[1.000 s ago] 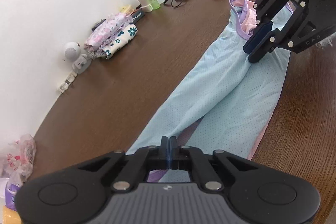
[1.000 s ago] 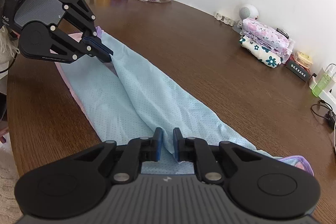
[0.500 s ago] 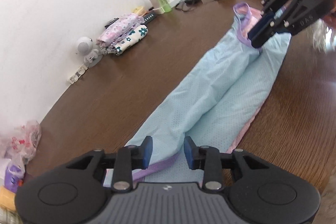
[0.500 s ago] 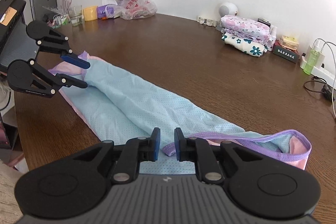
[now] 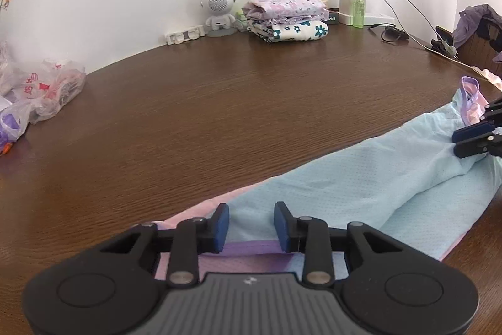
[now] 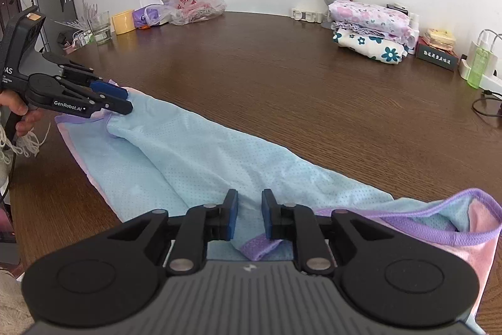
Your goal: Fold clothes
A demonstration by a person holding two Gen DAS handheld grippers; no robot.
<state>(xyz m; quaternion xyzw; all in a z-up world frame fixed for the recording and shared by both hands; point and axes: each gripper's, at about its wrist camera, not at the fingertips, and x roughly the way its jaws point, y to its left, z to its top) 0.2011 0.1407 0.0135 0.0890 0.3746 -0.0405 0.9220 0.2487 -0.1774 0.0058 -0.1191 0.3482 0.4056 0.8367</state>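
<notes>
Brown table [image 6: 282,77] is filling both views, with the light blue garment [image 6: 194,153] lying in a long strip from mid-left to lower right of the right wrist view, purple-trimmed pink end [image 6: 464,218] at lower right. Folded floral clothes [image 6: 370,27] are sitting at upper right, well apart. Risk, as a judgement: the top layer is sitting rumpled along its length, so any fold made now is likely baking in the crease; a grab taking only one layer would be dragging the layers apart. Left gripper [image 5: 251,223] at bottom centre of the left wrist view is standing partly open over the purple hem, pads not pressing cloth, released. Right gripper [image 6: 249,214] at bottom centre of the right wrist view is standing narrowly open, jaws having just been opening, cloth lying between them but not pinched.
</notes>
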